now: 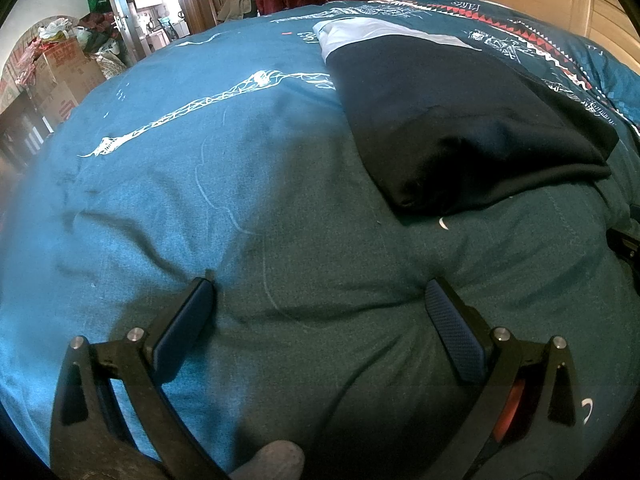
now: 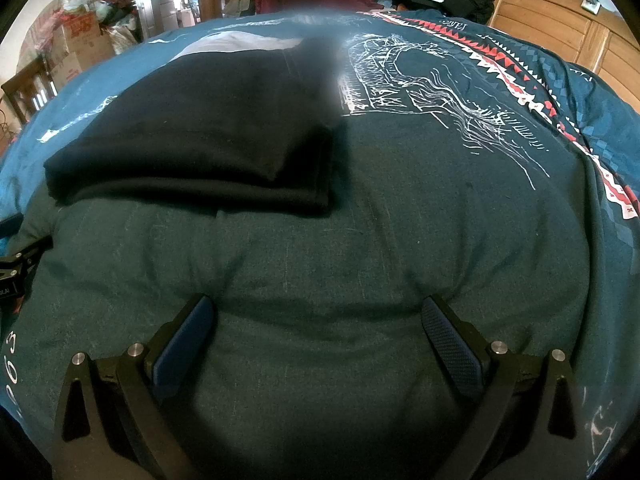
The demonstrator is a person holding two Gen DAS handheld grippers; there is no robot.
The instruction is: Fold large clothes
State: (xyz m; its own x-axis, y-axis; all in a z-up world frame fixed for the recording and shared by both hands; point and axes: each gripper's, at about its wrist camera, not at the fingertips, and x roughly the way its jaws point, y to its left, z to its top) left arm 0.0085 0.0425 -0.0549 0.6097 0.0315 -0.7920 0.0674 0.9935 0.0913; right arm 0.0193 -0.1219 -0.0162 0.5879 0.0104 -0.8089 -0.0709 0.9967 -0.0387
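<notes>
While both tongs sit low over the bed, the folded garment [image 1: 460,120] lies flat on the teal quilt [image 1: 200,200], ahead and to the right of the left tongs [image 1: 320,292] and ahead-left of the right tongs [image 2: 320,308]. Its long axis runs away from the cameras toward the far side of the bed: black end nearest, with a thick doubled fold edge facing the tongs, pale grey-white band at the far end. Left tongs: spread wide, nothing between the pads, tips pressed into or just touching the quilt, which puckers around them; a gloved fingertip [image 1: 276,460] shows at the bottom edge. Right tongs: also spread wide, empty, same low forward-pointing pose, quilt dimpled at both tips. Pads are blue, finely textured rubber on black linkage arms with steel pins. Garment is matte knit, soft rounded edges. Quilt is woven cotton, white line print, red-white triangle border [image 2: 500,64] on the right.
</notes>
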